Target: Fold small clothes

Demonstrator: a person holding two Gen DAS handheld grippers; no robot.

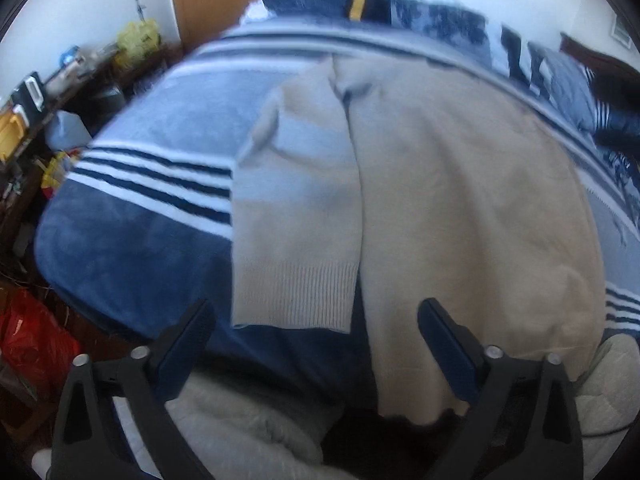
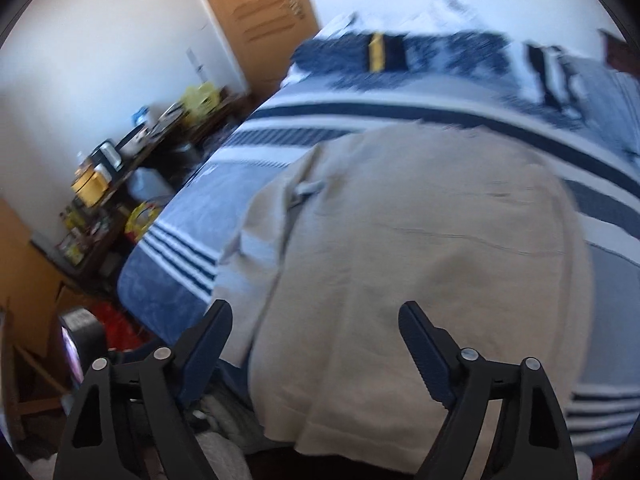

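The sweater (image 1: 460,208) lay spread on the bed (image 1: 132,240), its near hem hanging over the near edge. One sleeve (image 1: 296,216) lay folded along the sweater's left side, cuff toward the near edge. Pillows (image 1: 400,12) sat at the far end of the bed. Left of the bed stood a cluttered tabletop (image 2: 120,176), and a door (image 2: 260,20) stood beyond it, far left.

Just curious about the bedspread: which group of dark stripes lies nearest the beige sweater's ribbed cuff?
The cluster of thin navy stripes left of the sleeve, running right up to its edge above the ribbed cuff. The broad dark stripes lie far off, beyond the sweater.
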